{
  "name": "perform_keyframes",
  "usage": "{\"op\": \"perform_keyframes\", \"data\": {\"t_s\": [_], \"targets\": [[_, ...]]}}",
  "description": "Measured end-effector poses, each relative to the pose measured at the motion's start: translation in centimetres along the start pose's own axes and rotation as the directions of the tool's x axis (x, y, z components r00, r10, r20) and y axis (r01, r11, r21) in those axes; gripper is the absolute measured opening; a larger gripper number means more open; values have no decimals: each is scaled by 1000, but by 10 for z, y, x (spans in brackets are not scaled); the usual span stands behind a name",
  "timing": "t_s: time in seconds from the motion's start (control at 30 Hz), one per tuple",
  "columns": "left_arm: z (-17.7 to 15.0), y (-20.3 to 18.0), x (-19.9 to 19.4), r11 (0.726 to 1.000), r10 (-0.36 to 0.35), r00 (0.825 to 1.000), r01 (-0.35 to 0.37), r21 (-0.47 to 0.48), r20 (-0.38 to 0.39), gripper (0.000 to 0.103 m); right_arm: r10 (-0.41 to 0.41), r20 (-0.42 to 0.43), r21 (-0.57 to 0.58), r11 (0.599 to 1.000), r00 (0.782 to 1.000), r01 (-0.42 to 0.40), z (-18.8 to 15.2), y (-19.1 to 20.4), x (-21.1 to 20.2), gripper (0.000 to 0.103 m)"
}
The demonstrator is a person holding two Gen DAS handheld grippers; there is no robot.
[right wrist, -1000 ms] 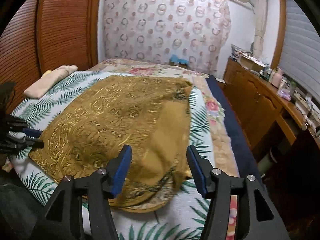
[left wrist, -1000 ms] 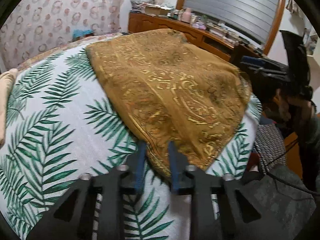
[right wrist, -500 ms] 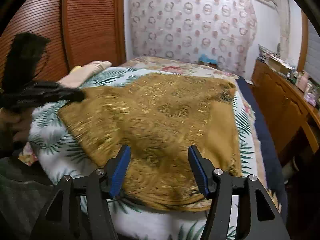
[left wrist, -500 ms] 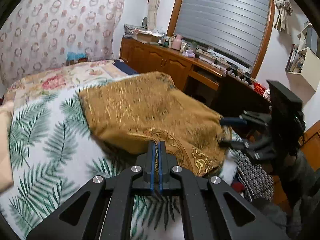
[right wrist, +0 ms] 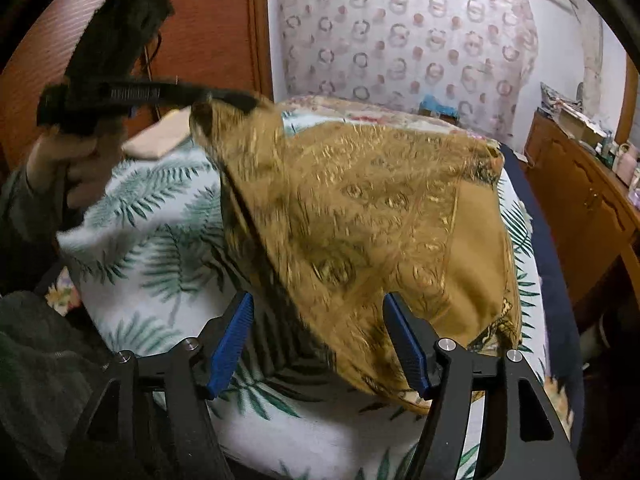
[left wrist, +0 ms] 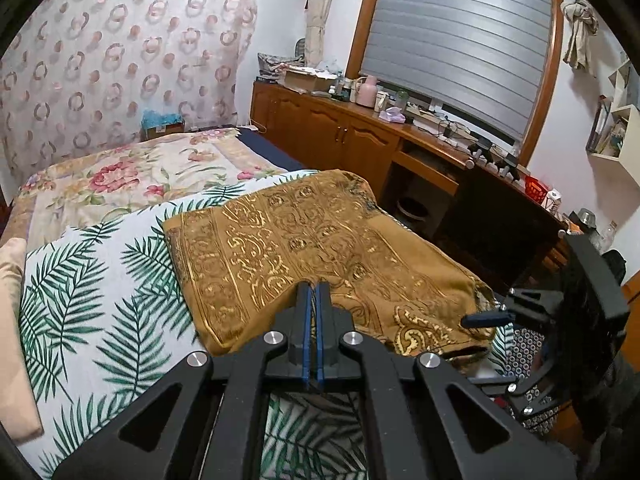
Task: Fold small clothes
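A mustard-gold patterned cloth (left wrist: 304,236) lies on the palm-leaf bedspread (left wrist: 92,280). My left gripper (left wrist: 313,292) is shut on the cloth's near corner and holds it lifted; in the right wrist view the left gripper (right wrist: 224,98) shows high at the left with the cloth (right wrist: 360,216) hanging from it like a tent. My right gripper (right wrist: 320,320) is open and empty, its blue pads either side of the cloth's near edge. It also shows in the left wrist view (left wrist: 484,318) at the cloth's right corner.
A wooden sideboard (left wrist: 340,128) with clutter runs along the bed's right side under a shuttered window. A beige pillow (left wrist: 12,320) lies at the bed's left. A wooden wardrobe (right wrist: 208,28) stands behind the left hand. A floral sheet (left wrist: 128,168) covers the far bed.
My left gripper closed on the cloth's corner and raised it up and over the bed, pulling that side off the bedspread. My right gripper stayed open and moved closer to the near edge.
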State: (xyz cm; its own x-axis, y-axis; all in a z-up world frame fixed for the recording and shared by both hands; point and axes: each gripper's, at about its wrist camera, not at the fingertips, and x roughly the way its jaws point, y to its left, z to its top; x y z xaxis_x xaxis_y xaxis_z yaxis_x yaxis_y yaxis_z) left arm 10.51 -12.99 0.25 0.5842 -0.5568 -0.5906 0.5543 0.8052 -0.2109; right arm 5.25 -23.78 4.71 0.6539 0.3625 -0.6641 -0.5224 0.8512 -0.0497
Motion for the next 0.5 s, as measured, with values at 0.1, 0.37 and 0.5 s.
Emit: {"op": "perform_keyframes", "data": {"t_s": [0.1, 0.37, 0.5], "targets": [[5, 8, 5, 1000, -3, 1000, 3, -22, 2, 2, -20, -30, -10, 1000, 999, 19, 0, -9, 8, 69], [18, 17, 8, 1000, 13, 1000, -12, -22, 2, 2, -35, -13, 32, 999, 999, 36, 16, -44, 6, 31], [30, 25, 9, 999, 26, 1000, -26, -20, 15, 2, -25, 28, 32, 999, 999, 24, 34, -48, 1, 13]]}}
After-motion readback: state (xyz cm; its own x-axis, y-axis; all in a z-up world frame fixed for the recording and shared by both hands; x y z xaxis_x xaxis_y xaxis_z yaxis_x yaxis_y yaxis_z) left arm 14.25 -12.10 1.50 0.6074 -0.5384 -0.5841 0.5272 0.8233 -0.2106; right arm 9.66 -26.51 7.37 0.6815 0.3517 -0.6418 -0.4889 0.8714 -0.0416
